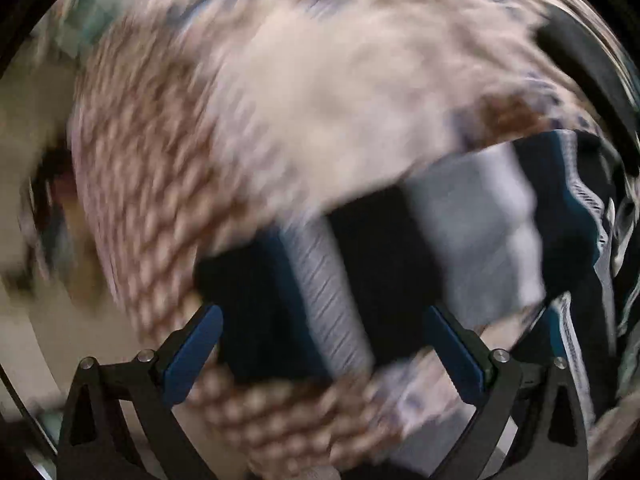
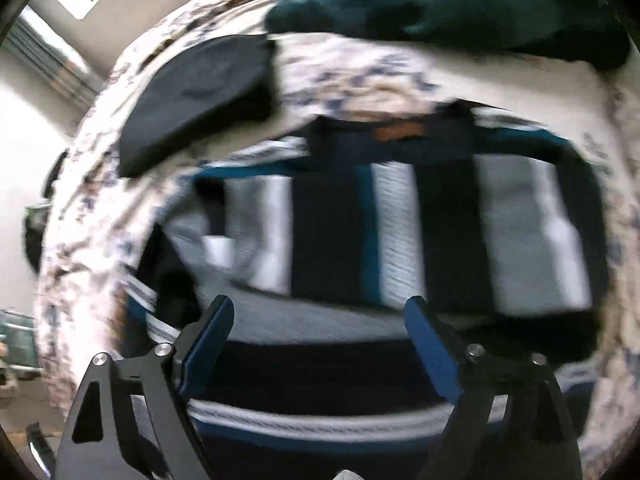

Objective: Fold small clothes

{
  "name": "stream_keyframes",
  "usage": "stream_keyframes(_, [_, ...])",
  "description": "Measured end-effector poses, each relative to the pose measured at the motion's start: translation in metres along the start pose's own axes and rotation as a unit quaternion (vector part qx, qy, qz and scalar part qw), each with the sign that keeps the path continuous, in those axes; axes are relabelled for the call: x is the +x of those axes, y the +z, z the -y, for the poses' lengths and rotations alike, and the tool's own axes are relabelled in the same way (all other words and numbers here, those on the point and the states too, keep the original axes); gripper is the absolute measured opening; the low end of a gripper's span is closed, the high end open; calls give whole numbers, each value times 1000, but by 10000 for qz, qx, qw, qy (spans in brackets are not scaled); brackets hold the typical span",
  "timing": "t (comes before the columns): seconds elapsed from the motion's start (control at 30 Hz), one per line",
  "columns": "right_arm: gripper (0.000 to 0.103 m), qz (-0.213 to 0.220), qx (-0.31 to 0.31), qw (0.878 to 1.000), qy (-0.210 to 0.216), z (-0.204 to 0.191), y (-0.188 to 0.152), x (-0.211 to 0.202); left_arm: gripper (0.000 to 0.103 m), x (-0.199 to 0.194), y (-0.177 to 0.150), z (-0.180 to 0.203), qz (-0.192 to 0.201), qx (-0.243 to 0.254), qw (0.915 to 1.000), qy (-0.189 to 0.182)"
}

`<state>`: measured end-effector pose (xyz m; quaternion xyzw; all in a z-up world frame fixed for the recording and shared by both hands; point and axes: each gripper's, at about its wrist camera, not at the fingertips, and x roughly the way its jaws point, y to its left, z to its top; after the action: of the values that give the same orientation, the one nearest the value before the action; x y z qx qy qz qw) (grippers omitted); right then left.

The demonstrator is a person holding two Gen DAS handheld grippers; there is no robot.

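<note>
A: Where is your striped garment lying?

B: It lies spread on the patterned bedcover, filling the middle of the right wrist view. You see broad bands of navy, grey, white and teal running away from you, with a further part of it turned crosswise right under the tool.

A: And your right gripper?

B: Your right tongs stand wide apart with nothing between the blue pads. They hang over the near part of the stripes; the blur keeps me from saying whether they touch the cloth.

A: What does your left side show?

B: Your left gripper is spread wide as well, and it clasps nothing. One end of the same striped garment sits between and beyond its fingers, and the bedcover fills most of the view above. That whole picture is heavily smeared, so the finer detail is lost.

A: Anything else on the bed?

B: In your right wrist view a dark folded cloth rests on the bedcover to the upper left of the stripes, apart from them. A teal cloth lies bunched along the far edge, beyond the striped piece.
</note>
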<state>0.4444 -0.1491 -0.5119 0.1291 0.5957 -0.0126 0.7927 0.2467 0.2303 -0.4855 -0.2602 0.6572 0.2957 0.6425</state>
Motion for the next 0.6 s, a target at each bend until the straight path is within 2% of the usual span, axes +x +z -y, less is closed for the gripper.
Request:
stream_keyframes(0.07, [89,-63,117,9997,-196,16,-10,-5,103,21,-12,-36,-439,-790,9949,-453])
stream_keyframes(0.13, [89,-191,286,9989,-328,35,-23,-2,103,41,-20,-57,-702,-1384,9844,-823])
stream_keyframes(0.2, [89,-285,415,9977,-447,53,-23,-9,103,59,-23,-69,-852,-1809,9744,-1024])
stream_keyframes(0.23, [89,-320,495,9971,-476,60,-25,-11,103,67,-24,-76,-827,-2071,9671,-1221])
stream_keyframes(0.27, [89,-340,591,9966,-456,65,-27,-13,103,72,-24,-80,-803,-2234,9629,-1283])
stream_keyframes(0.33, [89,-349,698,9960,-445,70,-29,-15,103,79,-21,-88,-709,-2701,9486,-1490])
stream_keyframes(0.47, [89,-317,723,9958,-462,73,-34,-19,100,73,-15,-97,-342,-3337,9263,-1716])
stream_keyframes(0.5, [89,-325,729,9958,-448,74,-35,-19,97,69,-14,-99,-285,-3447,9215,-1765])
stream_keyframes(0.57, [89,-339,779,9955,-411,74,-36,-21,80,62,-12,-100,-82,-3520,9185,-1801])
stream_keyframes(0.6, [89,-349,802,9955,-375,75,-37,-22,57,61,-9,-100,-22,-3521,9197,-1740])
